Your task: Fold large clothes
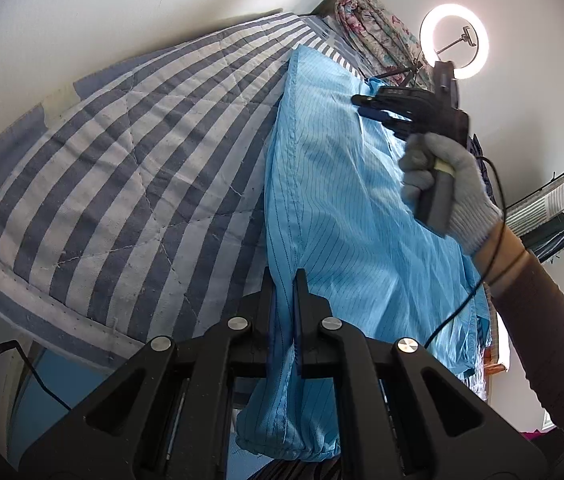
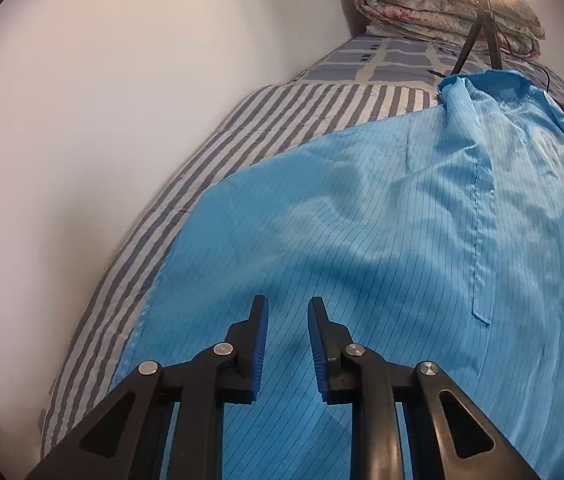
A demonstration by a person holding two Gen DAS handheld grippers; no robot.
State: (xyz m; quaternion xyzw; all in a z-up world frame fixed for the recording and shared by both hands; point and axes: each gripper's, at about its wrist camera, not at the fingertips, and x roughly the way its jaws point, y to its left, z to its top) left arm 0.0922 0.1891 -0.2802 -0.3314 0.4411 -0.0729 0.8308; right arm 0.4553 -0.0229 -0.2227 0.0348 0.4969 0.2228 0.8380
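A large light-blue pinstriped garment [image 1: 346,208] lies spread along a bed, on a blue-and-white striped quilt [image 1: 121,168]. My left gripper [image 1: 285,280] is shut on a bunched fold at the garment's near end, and a cuffed end of cloth hangs below the jaws. In the right wrist view the garment [image 2: 362,240] fills the middle, its collar [image 2: 482,84] at the far end. My right gripper [image 2: 288,304] hovers over the flat cloth, open, with nothing between its blue pads. The left wrist view shows the right gripper [image 1: 362,106] near the collar, held by a gloved hand [image 1: 454,192].
A white wall runs along the bed's left side. A folded floral quilt [image 2: 442,4] lies at the head of the bed, with a ring light [image 1: 454,40] on tripod legs [image 2: 478,40] in front of it. A black cable [image 1: 482,280] hangs from the right gripper.
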